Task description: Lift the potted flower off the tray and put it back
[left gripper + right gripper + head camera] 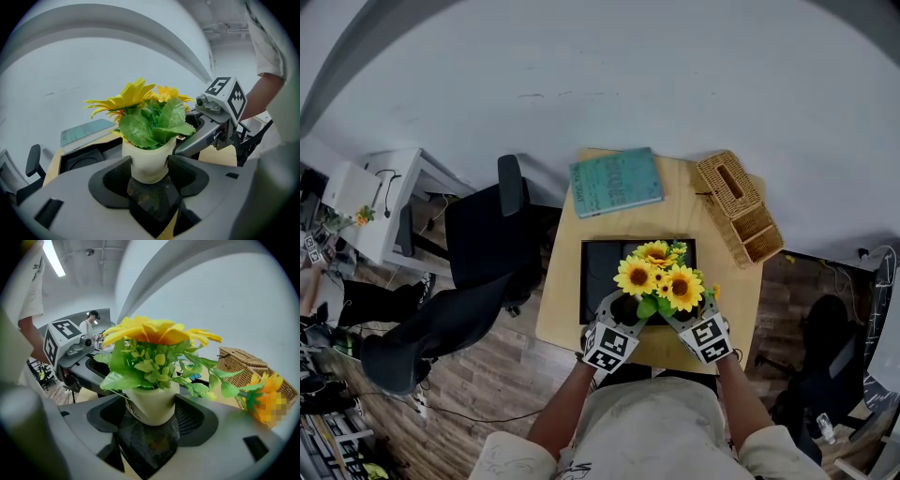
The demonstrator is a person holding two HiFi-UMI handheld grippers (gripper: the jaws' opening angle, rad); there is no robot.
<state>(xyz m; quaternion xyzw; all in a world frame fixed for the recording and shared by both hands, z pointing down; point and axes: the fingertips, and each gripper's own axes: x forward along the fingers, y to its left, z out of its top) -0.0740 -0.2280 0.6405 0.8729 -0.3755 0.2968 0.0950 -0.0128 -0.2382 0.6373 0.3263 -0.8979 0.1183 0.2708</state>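
Potted flower (659, 278), clasped within left tool (149, 165), within right tool (152, 405)

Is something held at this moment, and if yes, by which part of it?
The potted flower: the left hand-held gripper and the right hand-held gripper each clasp its white pot by the sides, under the leaves.

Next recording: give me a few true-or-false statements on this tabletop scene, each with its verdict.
1. The left claw and right claw both clamp the white pot. True.
2. The teal book lies on the black tray. False: it lies on the wooden table, beyond the tray.
3. A wicker basket sits at the table's far right. True.
4. The pot holds red roses. False: it holds yellow sunflowers.
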